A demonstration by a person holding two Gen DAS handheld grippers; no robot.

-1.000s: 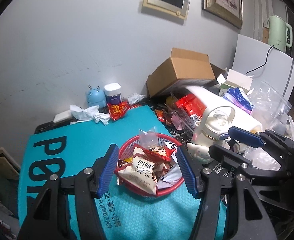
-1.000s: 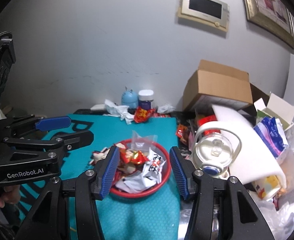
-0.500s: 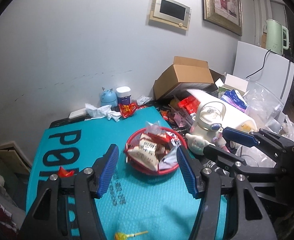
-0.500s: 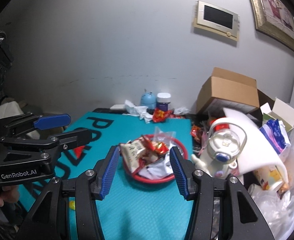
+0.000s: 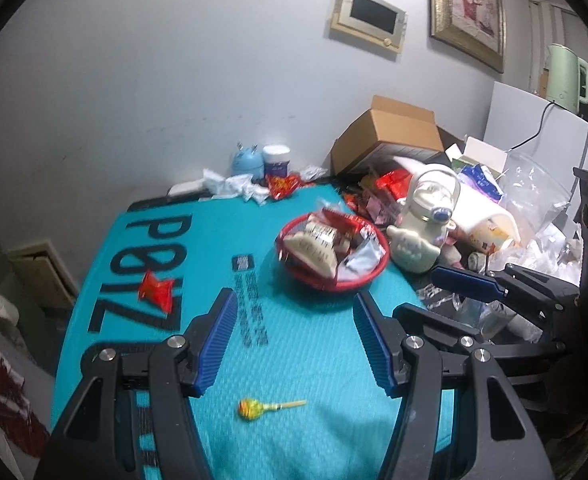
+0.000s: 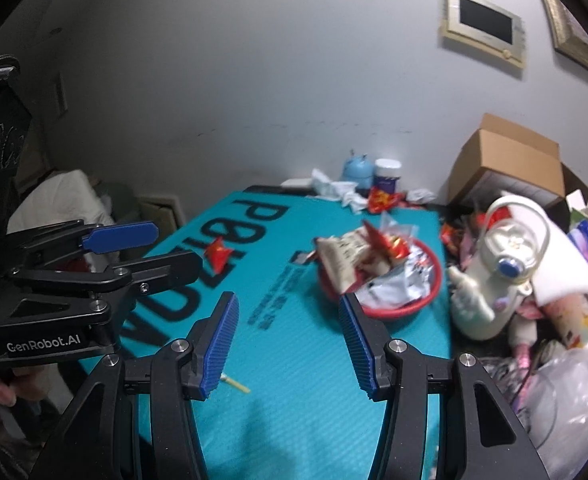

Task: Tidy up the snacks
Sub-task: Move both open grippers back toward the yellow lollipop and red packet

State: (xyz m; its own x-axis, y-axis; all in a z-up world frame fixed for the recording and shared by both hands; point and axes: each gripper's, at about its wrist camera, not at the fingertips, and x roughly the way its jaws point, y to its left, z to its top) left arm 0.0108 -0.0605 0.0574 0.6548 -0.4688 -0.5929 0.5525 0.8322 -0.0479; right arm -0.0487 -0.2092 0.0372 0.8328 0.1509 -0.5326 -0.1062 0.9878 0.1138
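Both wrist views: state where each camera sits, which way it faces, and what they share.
Left wrist: rides the left tool, open, facing forward and down over the teal mat toward the red basket; the right tool shows at right.
Right wrist: rides the right tool, open, facing the same mat; the left tool shows at left.
Shared: basket, lollipop, red wrapper, white teapot.

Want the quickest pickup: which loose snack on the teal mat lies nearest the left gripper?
The yellow lollipop, just below the open left gripper; the red candy wrapper lies farther left.
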